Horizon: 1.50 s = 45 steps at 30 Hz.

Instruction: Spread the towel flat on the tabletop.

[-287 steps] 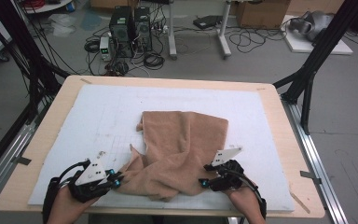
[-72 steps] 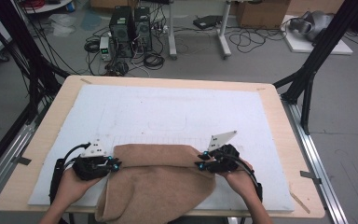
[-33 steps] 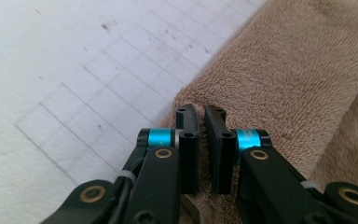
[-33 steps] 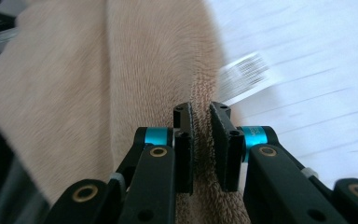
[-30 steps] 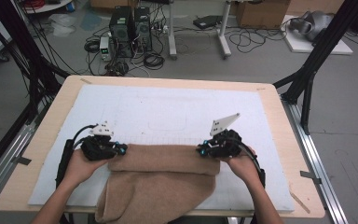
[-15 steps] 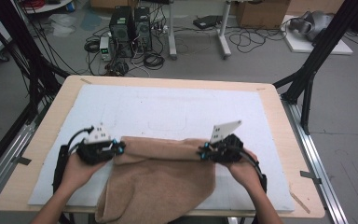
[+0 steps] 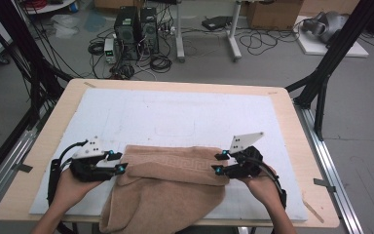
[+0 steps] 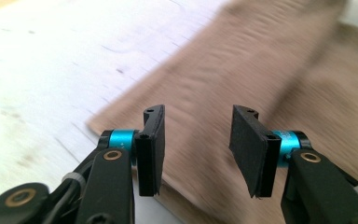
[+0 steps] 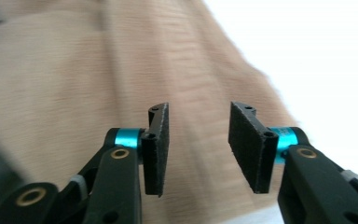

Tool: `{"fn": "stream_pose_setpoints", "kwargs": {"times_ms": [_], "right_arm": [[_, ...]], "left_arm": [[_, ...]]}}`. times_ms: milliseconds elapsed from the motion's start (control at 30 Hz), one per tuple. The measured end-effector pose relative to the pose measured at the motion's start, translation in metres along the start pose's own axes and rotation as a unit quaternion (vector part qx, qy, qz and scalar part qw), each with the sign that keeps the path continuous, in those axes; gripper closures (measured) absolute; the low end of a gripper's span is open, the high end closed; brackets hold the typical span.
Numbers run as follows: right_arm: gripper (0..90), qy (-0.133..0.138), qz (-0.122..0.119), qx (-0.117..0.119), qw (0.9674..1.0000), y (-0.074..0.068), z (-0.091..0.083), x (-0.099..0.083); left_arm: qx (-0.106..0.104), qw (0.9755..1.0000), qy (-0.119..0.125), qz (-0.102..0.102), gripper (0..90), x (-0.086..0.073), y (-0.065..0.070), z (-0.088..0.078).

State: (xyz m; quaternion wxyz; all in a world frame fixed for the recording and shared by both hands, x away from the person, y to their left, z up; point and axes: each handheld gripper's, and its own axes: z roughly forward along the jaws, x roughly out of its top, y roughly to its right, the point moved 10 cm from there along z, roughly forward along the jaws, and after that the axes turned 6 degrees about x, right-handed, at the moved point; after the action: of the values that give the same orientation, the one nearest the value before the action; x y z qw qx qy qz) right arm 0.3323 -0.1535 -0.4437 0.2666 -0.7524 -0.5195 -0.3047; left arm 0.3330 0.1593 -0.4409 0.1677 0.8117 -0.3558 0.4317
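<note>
A brown towel (image 7: 168, 187) lies in the lower middle of the high view, on the white mat (image 7: 185, 117) that covers the wooden table (image 7: 292, 126). Its far part is folded over into a thick band running left to right, with a woven key pattern along it, and its near part spreads toward the bottom edge of the frame and hangs over the table's front.

The left gripper (image 7: 117, 162) sits at the band's left end, in the lower left of that view, and the right gripper (image 7: 218, 163) at the band's right end. Both point inward at the cloth, each held in a hand coming up from the bottom edge.

From up there the jaws are too small to judge. The left gripper view settles it: the left gripper (image 8: 198, 149) has its two black pads standing apart with nothing between them, having just been opening, and the towel (image 8: 242, 70) lies blurred beyond them, its edge crossing the mat (image 8: 42, 60) in the upper left.

The right gripper view shows the same for the right gripper (image 9: 199, 147): pads apart, just opened, nothing pinched. The towel (image 9: 88, 79) spreads across the left and centre, with the mat (image 9: 317, 51) bright at the upper right.
</note>
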Motion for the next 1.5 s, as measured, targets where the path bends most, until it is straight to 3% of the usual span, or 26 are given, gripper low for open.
{"fn": "stream_pose_setpoints", "kwargs": {"times_ms": [167,267,333,467,667,800,867,1300,1367,1433,1500], "right_arm": [[51.3,-0.023,0.031,-0.022,0.9990,0.029,0.017,-0.009],[48.9,-0.040,0.053,-0.032,0.9973,0.042,0.024,-0.021],[48.2,-0.049,0.075,-0.018,0.9959,0.046,0.032,-0.032],[50.6,-0.057,0.088,-0.008,0.9944,0.044,0.042,-0.043],[62.1,-0.031,0.093,-0.011,0.9951,0.045,0.043,-0.045],[70.9,-0.031,0.082,-0.006,0.9961,0.042,0.042,-0.044],[73.5,-0.029,0.074,-0.007,0.9968,0.042,0.040,-0.042],[76.8,0.001,0.046,-0.026,0.9986,0.044,0.013,-0.009],[76.5,0.003,0.048,-0.030,0.9984,0.046,0.011,-0.006],[76.3,0.005,0.052,-0.026,0.9983,0.047,0.012,-0.006],[75.9,-0.020,0.060,-0.024,0.9977,0.050,0.020,-0.015]], "left_arm": [[0.022,0.9992,-0.033,0.000,55.8,-0.001,-0.017,0.029],[0.013,0.9975,-0.069,-0.012,53.0,-0.011,-0.023,0.044],[0.002,0.9950,-0.096,-0.024,48.1,-0.020,-0.024,0.054],[-0.005,0.9920,-0.125,-0.018,48.9,-0.030,-0.020,0.065],[-0.021,0.9911,-0.123,-0.045,63.1,-0.032,-0.020,0.068],[-0.009,0.9929,-0.118,-0.015,73.7,-0.030,-0.015,0.065],[-0.008,0.9936,-0.112,-0.015,76.6,-0.028,-0.015,0.062],[0.006,0.9984,-0.051,-0.024,77.7,-0.001,-0.021,0.041],[0.007,0.9983,-0.054,-0.020,77.0,-0.001,-0.022,0.041],[0.006,0.9971,-0.074,-0.016,75.8,-0.007,-0.022,0.047],[0.013,0.9955,-0.093,-0.010,71.6,-0.015,-0.022,0.054]]}}
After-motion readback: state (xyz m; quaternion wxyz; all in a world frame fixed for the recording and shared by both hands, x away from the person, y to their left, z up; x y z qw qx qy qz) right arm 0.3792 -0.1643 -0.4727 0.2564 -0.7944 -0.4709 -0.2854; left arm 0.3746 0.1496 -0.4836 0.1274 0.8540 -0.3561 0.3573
